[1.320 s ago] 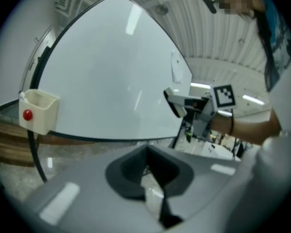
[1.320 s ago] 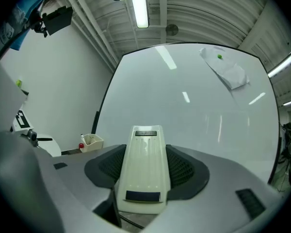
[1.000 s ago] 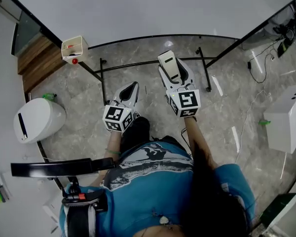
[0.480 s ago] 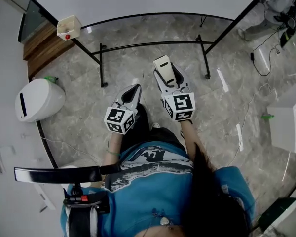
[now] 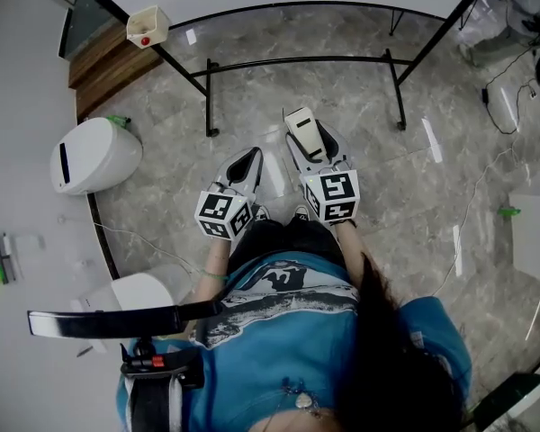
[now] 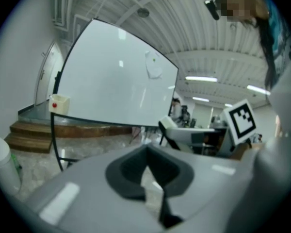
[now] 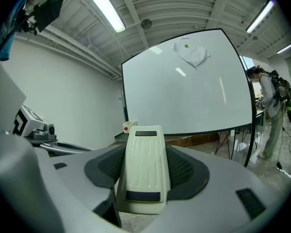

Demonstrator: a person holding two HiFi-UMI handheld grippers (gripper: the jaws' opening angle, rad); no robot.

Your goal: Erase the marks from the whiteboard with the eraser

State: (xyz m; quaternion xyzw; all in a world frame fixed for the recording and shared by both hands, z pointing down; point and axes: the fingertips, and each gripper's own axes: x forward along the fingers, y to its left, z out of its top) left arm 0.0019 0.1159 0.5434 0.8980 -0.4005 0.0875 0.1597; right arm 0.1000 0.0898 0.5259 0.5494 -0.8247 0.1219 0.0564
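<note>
I stand on a grey marble floor (image 5: 387, 169), facing the whiteboard (image 7: 184, 81). My right gripper (image 5: 313, 144) is clamped on the cream eraser (image 7: 143, 169), which lies lengthwise between the pads with its far end sticking out toward the board, well short of it. My left gripper (image 5: 246, 162) is just beside it, its jaws drawn in to a thin slit with nothing between them.

High on the board is a pale patch (image 7: 190, 52) with a small green dot; the rest of the surface looks plain white. The board's black stand (image 5: 297, 61), with a crossbar and two feet, lies on the floor between my grippers and the board. A small cream box (image 5: 147, 25) holding something red hangs at the board's left corner, above a wooden step (image 5: 108, 66). A rounded white bin (image 5: 94, 154) sits to my left.

The only print I can see is the black-and-white square pattern on each gripper's marker cube (image 5: 331, 194).

To my right, thin cables (image 5: 472, 205) trail over the floor toward a white box (image 5: 535, 232). A person (image 7: 270, 110) stands past the board's right edge. Bare floor lies between my grippers and the crossbar.
</note>
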